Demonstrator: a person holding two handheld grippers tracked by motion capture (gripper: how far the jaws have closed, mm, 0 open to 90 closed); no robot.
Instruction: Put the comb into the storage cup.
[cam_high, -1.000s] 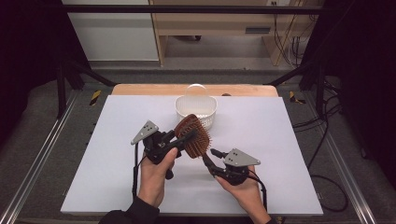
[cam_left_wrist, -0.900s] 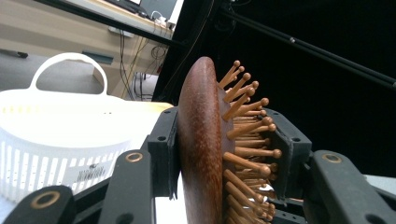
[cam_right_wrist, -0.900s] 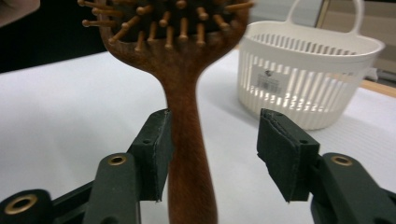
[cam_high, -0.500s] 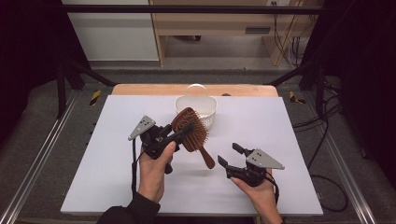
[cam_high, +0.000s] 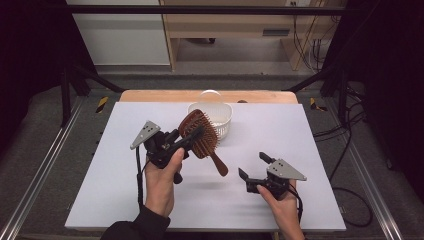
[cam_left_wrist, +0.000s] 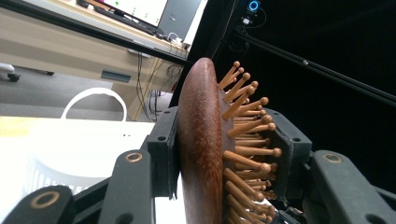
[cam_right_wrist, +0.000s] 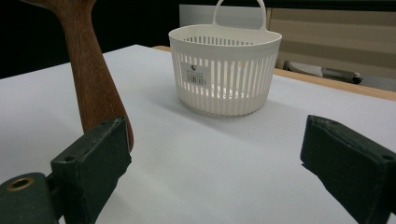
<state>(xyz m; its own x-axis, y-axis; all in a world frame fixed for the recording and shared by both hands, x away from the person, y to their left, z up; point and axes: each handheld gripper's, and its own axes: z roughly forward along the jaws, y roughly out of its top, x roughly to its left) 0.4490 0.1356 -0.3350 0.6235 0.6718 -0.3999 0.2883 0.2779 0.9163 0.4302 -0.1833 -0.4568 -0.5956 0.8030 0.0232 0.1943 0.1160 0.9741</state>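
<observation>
- Left gripper (cam_high: 192, 136): jaws clamped on the head of the brown wooden paddle hairbrush with wooden bristle pins (cam_high: 200, 135). In the left gripper view one jaw presses the smooth rounded back of the hairbrush (cam_left_wrist: 201, 144), the other sits against the pins.
- Hairbrush is held off the table, above the white sheet covering the tabletop (cam_high: 100, 185); handle points down and toward the person's right, its end free in the air.
- Right gripper (cam_high: 253, 169): jaws spread wide, nothing between them. It sits low over the sheet, apart from the handle end.
- Right gripper view: hairbrush handle (cam_right_wrist: 95, 84) hangs just behind the left-hand jaw; not gripped.
- White slatted plastic basket with a loop handle (cam_high: 220, 122) stands upright on the sheet at the far side, just behind the brush head; seen also in the right gripper view (cam_right_wrist: 226, 70), with a small label on its wall.
- Wooden table edge (cam_high: 150, 95) shows beyond the sheet.
</observation>
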